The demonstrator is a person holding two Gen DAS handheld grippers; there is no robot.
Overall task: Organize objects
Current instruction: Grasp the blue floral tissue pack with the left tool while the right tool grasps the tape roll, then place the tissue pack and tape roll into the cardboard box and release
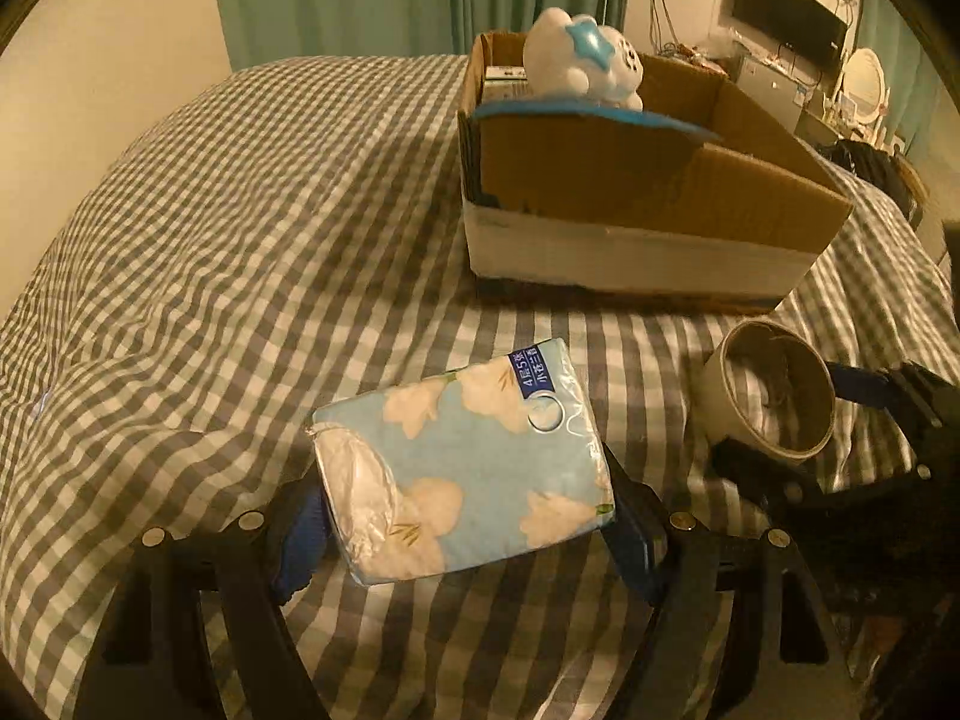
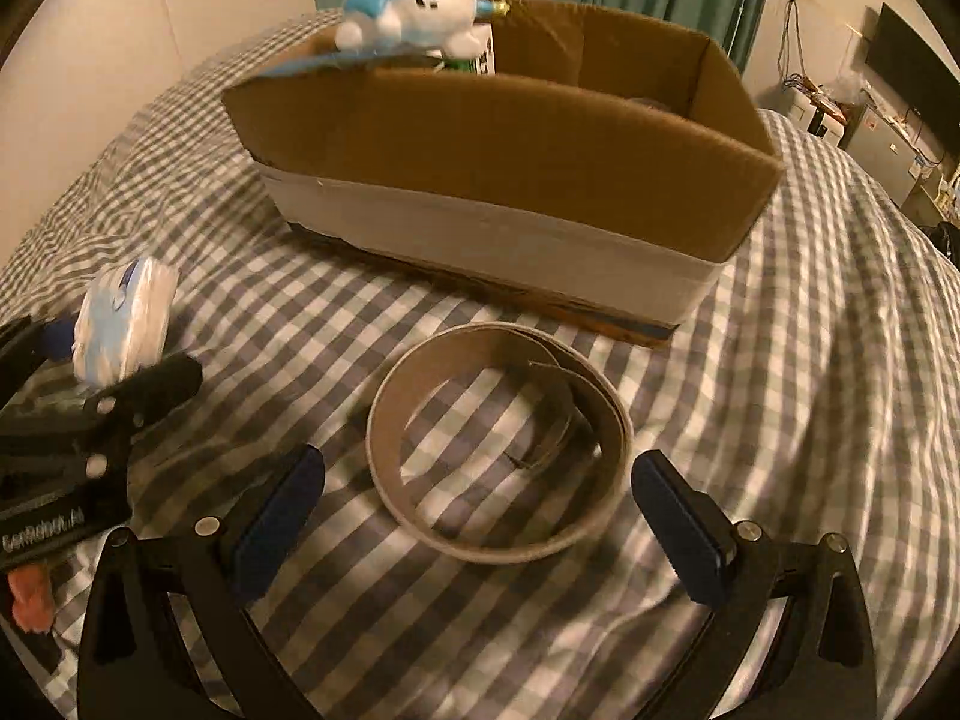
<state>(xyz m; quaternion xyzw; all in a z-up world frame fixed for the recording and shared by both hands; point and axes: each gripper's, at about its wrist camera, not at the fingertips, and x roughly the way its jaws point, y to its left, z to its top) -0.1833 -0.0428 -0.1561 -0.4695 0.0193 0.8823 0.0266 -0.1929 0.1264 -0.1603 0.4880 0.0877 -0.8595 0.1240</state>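
Seen only from the left wrist: left gripper [image 1: 468, 516] clamped on a blue floral tissue pack [image 1: 465, 474], held just above the checked bedspread [image 1: 240, 210]. Seen clearly only from the right wrist: right gripper [image 2: 477, 516] spread wide, unclenched, either side of an empty cardboard tape ring [image 2: 498, 444] lying on the bedspread, pads apart from it. Behind, a cardboard box [image 2: 510, 138] with a white-and-blue plush toy [image 2: 414, 6] perched at its far end; rest of its contents hidden by the near wall. Small printed item beside the toy hard to make out.
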